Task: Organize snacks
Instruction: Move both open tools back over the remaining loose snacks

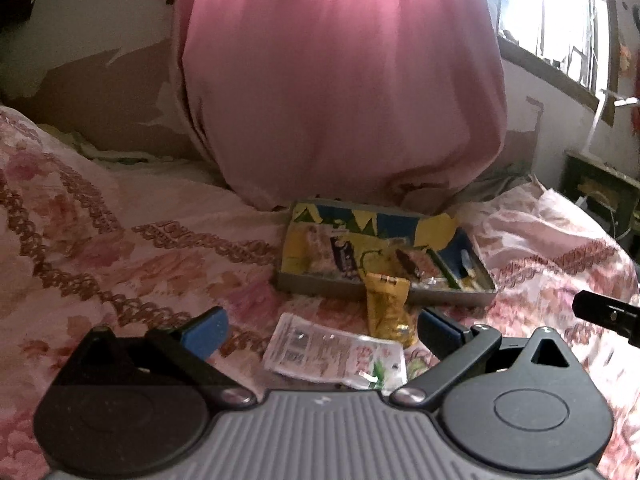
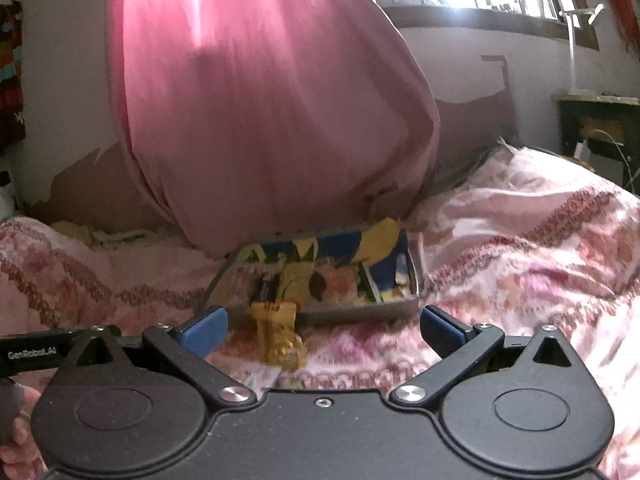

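A shallow grey box [image 1: 316, 285] [image 2: 360, 312] with a blue and yellow lining lies on the flowered bedspread and holds several snack packets. A yellow snack packet [image 1: 387, 312] [image 2: 280, 334] leans against the box's front wall, outside it. In the left wrist view a white and clear packet [image 1: 336, 354] lies flat on the spread just before my left gripper [image 1: 322, 330], which is open with nothing between its blue pads. My right gripper [image 2: 322, 328] is open too, and the yellow packet lies a little ahead, between its fingers [image 2: 204, 330] but apart from them.
A large pink cloth bundle [image 1: 340, 88] [image 2: 264, 112] hangs right behind the box. The pink flowered bedspread [image 1: 100, 240] rises in folds to left and right. A dark side table [image 2: 596, 128] and a bright window [image 1: 560, 12] are at the right. A hand [image 2: 20, 436] shows bottom left.
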Motion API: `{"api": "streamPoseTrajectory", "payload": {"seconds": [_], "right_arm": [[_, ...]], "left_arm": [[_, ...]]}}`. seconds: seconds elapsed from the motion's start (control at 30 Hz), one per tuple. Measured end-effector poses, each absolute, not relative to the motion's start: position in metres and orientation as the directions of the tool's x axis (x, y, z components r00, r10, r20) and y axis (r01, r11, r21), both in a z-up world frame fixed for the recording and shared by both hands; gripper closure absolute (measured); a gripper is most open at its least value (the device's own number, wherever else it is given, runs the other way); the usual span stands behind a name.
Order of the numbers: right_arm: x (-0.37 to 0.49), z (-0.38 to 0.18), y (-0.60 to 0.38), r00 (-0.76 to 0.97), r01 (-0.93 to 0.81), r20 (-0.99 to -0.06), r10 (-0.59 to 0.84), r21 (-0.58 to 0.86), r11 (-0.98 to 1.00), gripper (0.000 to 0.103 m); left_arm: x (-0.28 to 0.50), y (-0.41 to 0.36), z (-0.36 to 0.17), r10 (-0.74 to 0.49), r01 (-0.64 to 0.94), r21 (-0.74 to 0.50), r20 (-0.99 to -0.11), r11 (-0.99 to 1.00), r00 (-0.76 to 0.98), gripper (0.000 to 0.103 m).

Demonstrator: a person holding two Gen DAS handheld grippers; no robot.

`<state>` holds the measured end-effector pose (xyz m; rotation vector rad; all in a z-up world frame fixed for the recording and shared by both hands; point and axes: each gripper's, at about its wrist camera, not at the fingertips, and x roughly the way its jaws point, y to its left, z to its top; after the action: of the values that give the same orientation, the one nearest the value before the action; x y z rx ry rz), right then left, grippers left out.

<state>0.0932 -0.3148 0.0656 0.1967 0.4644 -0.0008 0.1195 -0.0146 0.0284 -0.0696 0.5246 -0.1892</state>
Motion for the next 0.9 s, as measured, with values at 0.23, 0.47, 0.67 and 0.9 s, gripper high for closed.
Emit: {"api": "streamPoseTrajectory", "payload": {"seconds": [0.23, 0.47, 0.67, 0.9], "right_arm": [[0.063, 0.059, -0.303, 0.881, 0.041, -0.471, 0.049, 0.178, 0.983, 0.001], [0.046, 0.047, -0.279, 0.835, 0.025, -0.549, 0.023, 0.079, 0.997, 0.001], [0.034, 0.040, -0.267, 0.814, 0.010, -0.580, 0.009, 0.029, 1.000, 0.001], [0.035, 0.033, -0.257, 0.782, -0.017, -0.623, 0.013, -0.001, 1.000, 0.001]], "left_arm": [[0.089, -0.005, 0.016, -0.188, 0.174, -0.075, -0.495, 0.982, 0.848, 0.000], [0.069, -0.004, 0.001, -0.126, 0.154, 0.006, -0.543, 0.988, 0.830, 0.000], [0.062, -0.003, 0.000, -0.083, 0.119, 0.026, -0.566, 0.993, 0.820, 0.000], [0.057, -0.005, -0.003, -0.093, 0.145, 0.041, -0.595, 0.989, 0.798, 0.000]]}}
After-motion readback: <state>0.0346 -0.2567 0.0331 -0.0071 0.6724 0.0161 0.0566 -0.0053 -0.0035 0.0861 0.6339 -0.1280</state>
